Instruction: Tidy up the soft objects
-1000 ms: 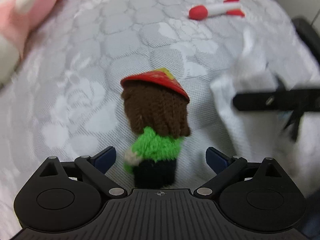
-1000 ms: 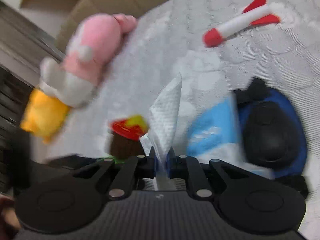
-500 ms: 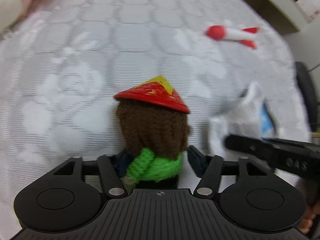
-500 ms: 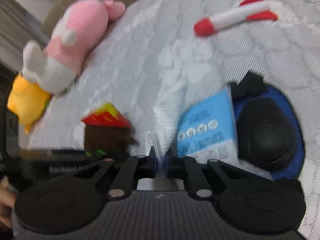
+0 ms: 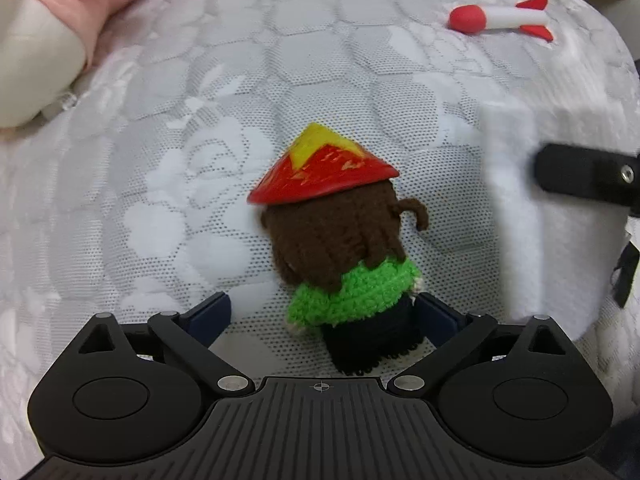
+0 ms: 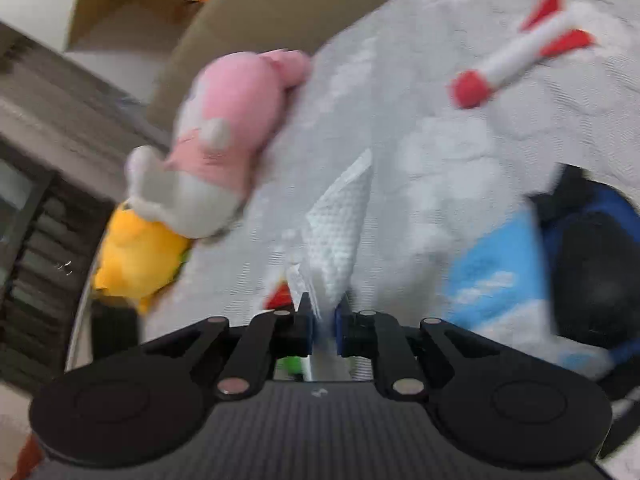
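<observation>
A knitted doll [image 5: 340, 240] with a red cone hat, brown hair and green top lies on the white patterned bedcover [image 5: 200, 160]. My left gripper [image 5: 324, 308] straddles its black legs and its jaws are opening: the right pad sits close by the legs, the left pad well clear. My right gripper [image 6: 323, 320] is shut on a white tissue [image 6: 340, 240] that stands up from its pads. The same tissue [image 5: 516, 220] shows blurred at the right of the left wrist view. Only the doll's red hat [image 6: 280, 298] peeks out beside the right fingers.
A pink and white plush [image 6: 232, 120] and a yellow plush [image 6: 136, 256] lie at the bed's left edge. A red and white foam rocket [image 5: 500, 18] lies far right. A blue tissue pack [image 6: 492, 276] leans on a black and blue object [image 6: 596, 272]. A cardboard box [image 6: 224, 20] stands beyond the bed.
Half a second ago my left gripper was shut on the doll's body; now it stands wide again and the doll leans to the right. My right gripper still pinches the tissue.
</observation>
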`<control>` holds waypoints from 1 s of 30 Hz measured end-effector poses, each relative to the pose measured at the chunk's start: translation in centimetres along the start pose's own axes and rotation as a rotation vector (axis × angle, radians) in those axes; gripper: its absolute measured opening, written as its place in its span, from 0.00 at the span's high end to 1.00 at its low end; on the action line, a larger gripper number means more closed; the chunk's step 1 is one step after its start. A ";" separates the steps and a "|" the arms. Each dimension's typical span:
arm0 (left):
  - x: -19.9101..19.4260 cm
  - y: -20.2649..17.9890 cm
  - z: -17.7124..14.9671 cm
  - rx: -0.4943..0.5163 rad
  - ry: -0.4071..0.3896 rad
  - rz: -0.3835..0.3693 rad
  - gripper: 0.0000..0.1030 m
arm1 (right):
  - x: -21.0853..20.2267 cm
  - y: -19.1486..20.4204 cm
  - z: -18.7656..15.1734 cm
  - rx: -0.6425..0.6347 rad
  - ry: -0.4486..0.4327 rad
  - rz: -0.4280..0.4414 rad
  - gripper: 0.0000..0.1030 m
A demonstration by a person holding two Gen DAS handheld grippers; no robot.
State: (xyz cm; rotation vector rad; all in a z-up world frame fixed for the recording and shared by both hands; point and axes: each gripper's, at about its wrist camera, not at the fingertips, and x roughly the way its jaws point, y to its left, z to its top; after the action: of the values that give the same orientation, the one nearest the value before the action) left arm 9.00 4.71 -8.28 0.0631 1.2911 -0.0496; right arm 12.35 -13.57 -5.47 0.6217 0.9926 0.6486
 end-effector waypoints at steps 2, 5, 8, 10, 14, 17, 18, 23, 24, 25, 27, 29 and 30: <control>-0.1 -0.2 -0.2 0.024 0.008 0.006 0.03 | 1.2 1.0 -0.2 -0.045 0.009 0.020 0.87; -0.1 -0.8 -0.3 0.062 -0.003 0.020 0.03 | 3.7 1.4 -0.7 -0.058 0.065 0.038 0.87; -0.2 -1.0 -0.3 0.079 -0.009 0.024 0.02 | 5.8 1.5 -1.5 -0.107 0.115 -0.015 0.87; -0.2 -1.1 -0.2 0.086 -0.007 0.022 0.02 | 6.3 1.1 -2.0 -0.127 0.141 -0.070 0.86; -0.1 -1.5 -0.4 0.120 -0.015 0.029 0.02 | 5.8 -0.3 -2.0 -0.061 0.160 -0.111 0.86; -0.3 -1.7 -0.7 0.141 -0.024 0.039 0.02 | 5.6 -0.3 -2.1 -0.082 0.168 -0.184 0.86; -0.2 -1.8 -0.7 0.143 -0.025 0.040 0.02 | 5.7 -0.3 -2.2 -0.091 0.173 -0.211 0.86; -0.2 -1.8 -0.9 0.141 -0.026 0.039 0.02 | 5.5 -0.3 -2.8 -0.129 0.182 -0.263 0.87; -0.3 -1.8 -0.9 0.142 -0.026 0.040 0.02 | 5.3 -0.1 -2.7 -0.140 0.172 -0.270 0.87; -0.3 -1.7 -1.0 0.144 -0.027 0.041 0.02 | 5.0 0.0 -2.7 -0.145 0.159 -0.266 0.86; -0.4 -1.8 -1.0 0.150 -0.030 0.044 0.02 | 4.4 0.0 -2.4 -0.124 0.135 -0.213 0.86; -0.5 -1.9 -1.1 0.159 -0.030 0.043 0.02 | 3.7 -0.1 -2.2 -0.062 0.126 -0.109 0.86; -0.5 -1.9 -1.1 0.163 -0.028 0.040 0.02 | 3.5 -0.2 -2.0 -0.030 0.129 -0.051 0.86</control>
State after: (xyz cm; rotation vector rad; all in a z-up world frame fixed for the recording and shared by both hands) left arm 7.68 2.91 -8.11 0.2273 1.2556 -0.1210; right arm 12.00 -10.72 -8.37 0.5318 1.1137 0.6637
